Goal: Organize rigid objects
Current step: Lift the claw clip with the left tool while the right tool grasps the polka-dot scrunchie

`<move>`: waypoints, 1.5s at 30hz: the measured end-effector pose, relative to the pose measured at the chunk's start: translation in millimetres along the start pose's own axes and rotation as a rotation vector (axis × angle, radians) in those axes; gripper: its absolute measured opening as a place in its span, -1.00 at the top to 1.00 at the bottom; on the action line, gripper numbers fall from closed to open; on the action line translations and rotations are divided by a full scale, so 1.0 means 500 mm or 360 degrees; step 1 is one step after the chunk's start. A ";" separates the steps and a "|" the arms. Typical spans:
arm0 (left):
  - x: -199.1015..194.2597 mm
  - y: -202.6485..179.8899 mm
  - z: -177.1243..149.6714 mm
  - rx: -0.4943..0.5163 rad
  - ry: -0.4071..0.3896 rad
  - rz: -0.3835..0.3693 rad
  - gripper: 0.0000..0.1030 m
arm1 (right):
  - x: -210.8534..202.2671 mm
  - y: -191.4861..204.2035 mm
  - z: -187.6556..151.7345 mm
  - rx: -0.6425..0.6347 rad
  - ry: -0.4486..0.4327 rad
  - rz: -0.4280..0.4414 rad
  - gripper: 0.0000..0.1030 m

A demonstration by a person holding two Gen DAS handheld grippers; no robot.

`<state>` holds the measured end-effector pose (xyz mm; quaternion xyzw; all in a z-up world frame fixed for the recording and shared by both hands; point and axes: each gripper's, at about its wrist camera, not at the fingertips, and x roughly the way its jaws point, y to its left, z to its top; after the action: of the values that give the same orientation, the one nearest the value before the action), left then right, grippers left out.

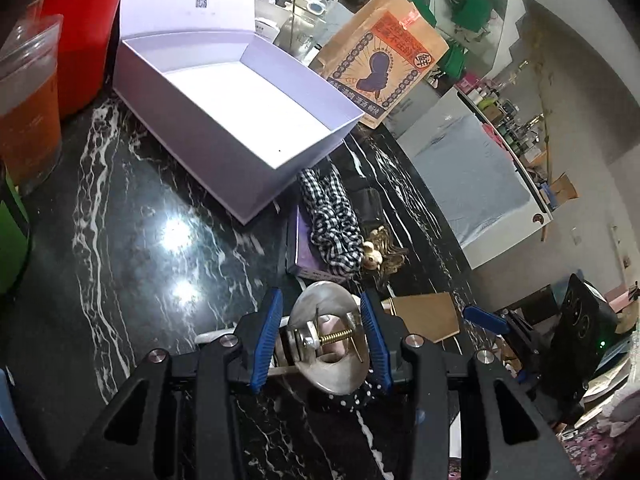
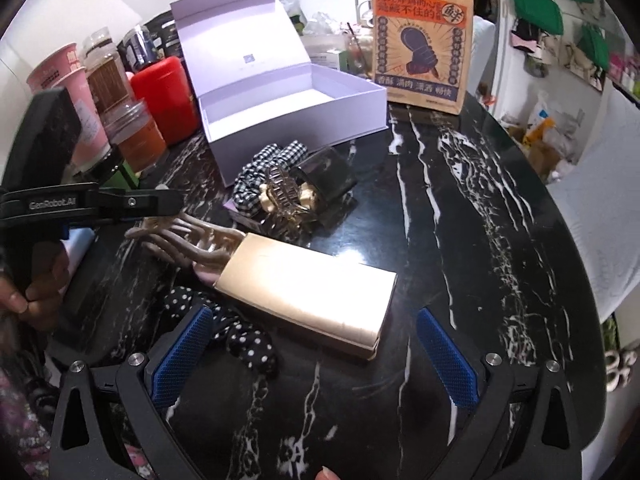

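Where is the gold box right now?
In the right wrist view, the gold box lies on the marble table, just ahead of the open right tool.

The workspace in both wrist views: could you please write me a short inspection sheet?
Surface: black marble table, glossy.
Job's things: white box open and empty; beige claw clip; gold box; gold claw clip.
Clutter: checked scrunchie, dotted scrunchie, paper bag, red canister, cups.
Grippers: left gripper shut on the beige claw clip; right gripper open, empty.
Cables: nothing seen.
Surroundings: green bags on wall.
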<state>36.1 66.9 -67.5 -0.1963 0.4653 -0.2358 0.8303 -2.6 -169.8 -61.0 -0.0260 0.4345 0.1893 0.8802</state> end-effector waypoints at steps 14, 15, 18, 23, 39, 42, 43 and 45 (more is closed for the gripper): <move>-0.019 -0.058 -0.025 0.0406 0.0028 0.0171 0.22 | -0.025 0.073 -0.026 -0.0191 -0.0078 0.0139 -1.00; -0.020 -0.058 -0.027 0.0415 0.0025 0.0166 0.22 | -0.029 0.077 -0.027 -0.0210 -0.0090 0.0155 -1.00; -0.015 -0.057 -0.032 0.0415 0.0028 0.0147 0.22 | -0.030 0.084 -0.031 -0.0234 -0.0083 0.0196 -0.99; 0.012 -0.061 -0.043 0.0471 0.0097 0.0131 0.18 | -0.028 0.084 -0.034 -0.0214 -0.0043 0.0257 -0.83; 0.017 -0.090 -0.072 0.0755 0.0055 0.0272 0.19 | 0.058 0.102 -0.030 -0.0329 0.0081 0.0289 0.22; 0.013 -0.088 -0.076 0.0750 0.0041 0.0267 0.32 | 0.057 0.090 -0.033 -0.0320 0.0089 0.0283 0.48; 0.013 -0.089 -0.076 0.0755 0.0035 0.0280 0.33 | 0.054 0.088 -0.037 -0.0323 0.0093 0.0289 0.53; 0.014 -0.090 -0.077 0.0757 0.0033 0.0286 0.34 | 0.048 0.089 -0.043 -0.0340 0.0096 0.0285 0.59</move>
<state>-3.7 22.4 -66.6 0.0492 0.4209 -0.2658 0.8659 -21.7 -125.4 -87.8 -0.0863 0.4387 0.3114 0.8386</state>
